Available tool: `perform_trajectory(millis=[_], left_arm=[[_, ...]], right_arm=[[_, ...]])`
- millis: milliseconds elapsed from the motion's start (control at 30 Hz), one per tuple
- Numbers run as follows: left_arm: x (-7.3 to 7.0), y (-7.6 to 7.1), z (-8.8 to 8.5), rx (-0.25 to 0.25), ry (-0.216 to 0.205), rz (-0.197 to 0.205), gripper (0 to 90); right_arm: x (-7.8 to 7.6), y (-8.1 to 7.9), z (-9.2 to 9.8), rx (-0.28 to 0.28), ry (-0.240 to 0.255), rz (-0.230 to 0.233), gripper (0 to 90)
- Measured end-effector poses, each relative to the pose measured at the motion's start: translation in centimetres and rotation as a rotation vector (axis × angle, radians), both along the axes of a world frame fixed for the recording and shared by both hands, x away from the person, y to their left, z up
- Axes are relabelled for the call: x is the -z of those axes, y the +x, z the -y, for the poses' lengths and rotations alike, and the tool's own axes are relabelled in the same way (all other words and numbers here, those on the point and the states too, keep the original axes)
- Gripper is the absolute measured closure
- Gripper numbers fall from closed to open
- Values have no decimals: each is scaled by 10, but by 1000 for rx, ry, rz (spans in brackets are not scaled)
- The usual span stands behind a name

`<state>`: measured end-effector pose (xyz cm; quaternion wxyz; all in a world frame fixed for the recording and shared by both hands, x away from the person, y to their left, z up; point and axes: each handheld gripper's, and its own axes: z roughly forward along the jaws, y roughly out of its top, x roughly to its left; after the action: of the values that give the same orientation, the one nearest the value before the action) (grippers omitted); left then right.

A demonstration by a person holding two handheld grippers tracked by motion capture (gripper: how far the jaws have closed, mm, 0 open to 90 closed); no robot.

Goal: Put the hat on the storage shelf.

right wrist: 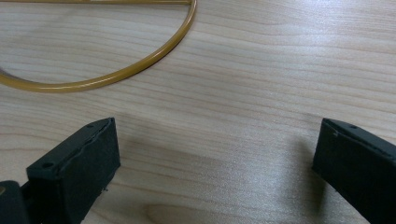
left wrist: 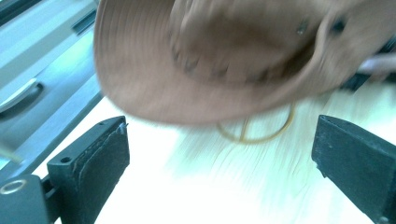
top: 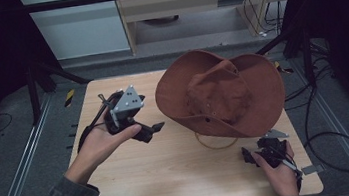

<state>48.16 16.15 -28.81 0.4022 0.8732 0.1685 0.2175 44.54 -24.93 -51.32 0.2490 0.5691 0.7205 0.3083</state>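
Observation:
A brown wide-brimmed hat [top: 219, 92] lies crown up on the right half of the wooden table [top: 172, 174]. Its tan cord [top: 217, 144] loops out from under the near brim onto the wood. My left gripper [top: 153, 129] is held above the table's left side, pointing at the hat [left wrist: 224, 56], jaws wide apart and empty. My right gripper [top: 255, 154] hovers low by the near right edge, just below the brim, open over bare wood with the cord [right wrist: 116, 70] ahead of it.
Cables [top: 337, 143] trail on the floor to the right of the table. A metal rail [top: 18, 172] runs along the left side. A cabinet [top: 191, 5] stands beyond the far edge. Bare wood lies between the two grippers.

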Motion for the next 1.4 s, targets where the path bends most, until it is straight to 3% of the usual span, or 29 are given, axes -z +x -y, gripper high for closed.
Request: perform_trajectory(millis=[133,300,333,500,567,800,900,1000,1100,1400], left_arm=[[32,-4,-22,-31,0,-48,38],[71,-6,-38,-75,39,-85,47],[71,-6,-38,-75,39,-85,49],[102,-6,-46,-104,68,-104,53],[117,-7,-48,-111,99,-113,57],[158,-10,-58,-153,104,-163,60],[171,-11,-67,-180,119,-170,58],[180,-11,-79,-216,89,-193,54],[188,-11,-89,-258,73,-193,53],[206,-5,-107,-313,45,-219,45]], right_arm=[[0,0,0,0,-1,0,6],[0,0,0,0,-1,1,6],[0,0,0,0,-1,1,6],[0,0,0,0,-1,1,6],[0,0,0,0,-1,1,6],[0,0,0,-1,0,1,6],[0,0,0,-1,0,1,6],[0,0,0,-1,0,1,6],[0,0,0,-1,-2,2,6],[0,0,0,-2,-5,2,6]])
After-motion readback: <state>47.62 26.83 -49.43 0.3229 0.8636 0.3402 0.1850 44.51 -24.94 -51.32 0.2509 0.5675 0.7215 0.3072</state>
